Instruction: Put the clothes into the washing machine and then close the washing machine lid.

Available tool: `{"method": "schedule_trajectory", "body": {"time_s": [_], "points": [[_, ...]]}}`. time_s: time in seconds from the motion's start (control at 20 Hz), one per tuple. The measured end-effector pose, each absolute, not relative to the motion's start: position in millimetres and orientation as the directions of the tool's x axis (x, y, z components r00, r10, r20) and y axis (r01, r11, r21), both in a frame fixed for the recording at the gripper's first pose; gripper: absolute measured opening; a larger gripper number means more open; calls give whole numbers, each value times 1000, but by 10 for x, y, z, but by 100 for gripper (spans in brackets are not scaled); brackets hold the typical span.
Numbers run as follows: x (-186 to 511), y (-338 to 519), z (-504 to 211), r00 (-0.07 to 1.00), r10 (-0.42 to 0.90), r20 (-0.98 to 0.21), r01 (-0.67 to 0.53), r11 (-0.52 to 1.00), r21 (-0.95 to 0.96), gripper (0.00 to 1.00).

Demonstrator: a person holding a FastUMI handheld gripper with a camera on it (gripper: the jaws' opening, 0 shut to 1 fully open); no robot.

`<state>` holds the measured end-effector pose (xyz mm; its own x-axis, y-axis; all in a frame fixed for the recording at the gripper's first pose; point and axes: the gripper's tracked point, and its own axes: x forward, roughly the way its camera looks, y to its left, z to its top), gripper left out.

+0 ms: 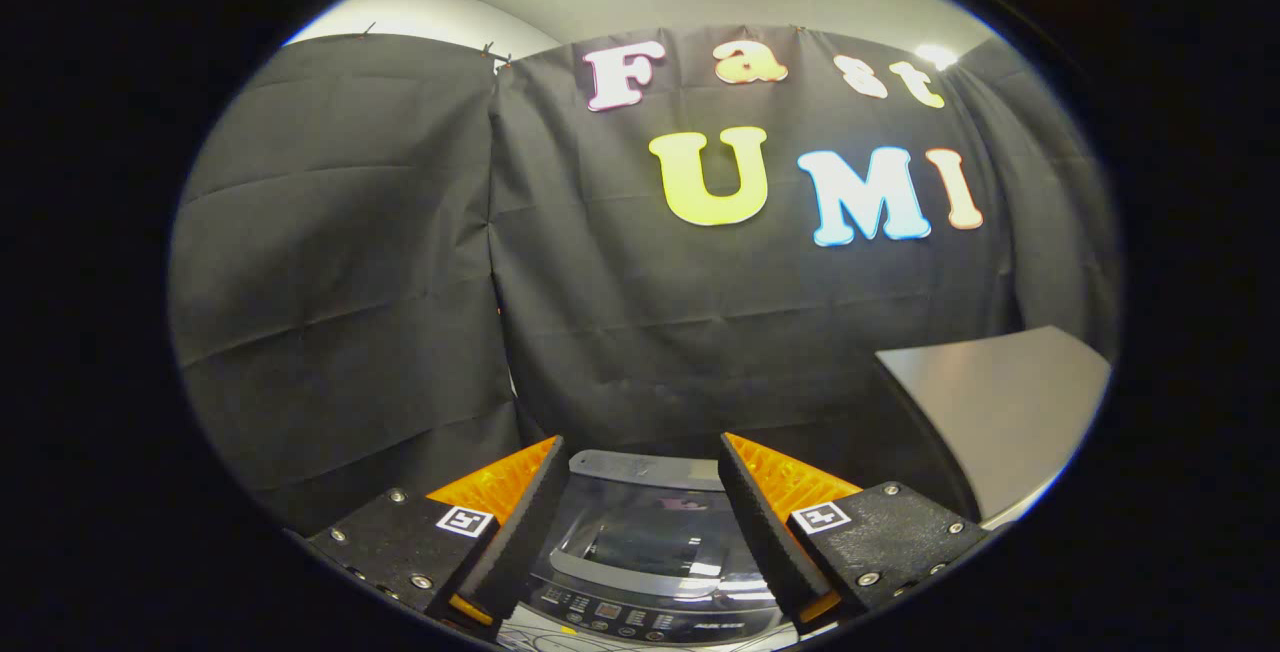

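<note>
While the gripper [640, 522] is held level and looks toward the booth's wall, its 2 fingers [520, 522] stand apart with nothing between their pads; they are open and grip nothing. Below and just beyond the fingertips lies the grey top-loading washing machine with a dark glass lid [640, 542], seen through the gap between the fingers. Its silver rear lid edge [650, 469] sits on the far side, and its control panel with small buttons [610, 617] on the near side, so the machine's front faces the gripper and its front-to-back axis runs near to far, roughly in line with the fingers. The lid's long axis runs left to right, across the fingers. The lid appears to lie flat over the tub, with reflections on its glass; whether it is fully closed cannot be told from this angle. No clothes can be made out, so their place is unknown. To the right, a grey flat tabletop [1000, 412] stands beside the machine and higher than it. Judgement: the machine lies directly ahead and below, centred between the fingers, so the coming move probably calls for tilting the gripper downward rather than shifting it left or right. The clothes must first be located elsewhere.
</note>
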<state>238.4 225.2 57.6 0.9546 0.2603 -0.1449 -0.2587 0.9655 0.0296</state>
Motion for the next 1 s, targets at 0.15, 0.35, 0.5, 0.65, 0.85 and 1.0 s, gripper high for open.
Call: {"method": "schedule_trajectory", "body": {"time_s": [0.15, 0.35, 0.5, 0.65, 0.85, 1.0], "points": [[2180, 1977, 691, 956, 268, -120, -268, 963, 15, 93], [1865, 1474, 736, 961, 249, -119, -252, 968, -13, 93], [1662, 1074, 847, 972, 216, -95, -217, 976, 1, 93], [1488, 651, 963, 983, 168, -77, -169, 986, -4, 93], [1281, 169, 1075, 993, 106, -49, -107, 994, -8, 93], [1159, -116, 1108, 997, 72, -40, -73, 997, -7, 93]]}}
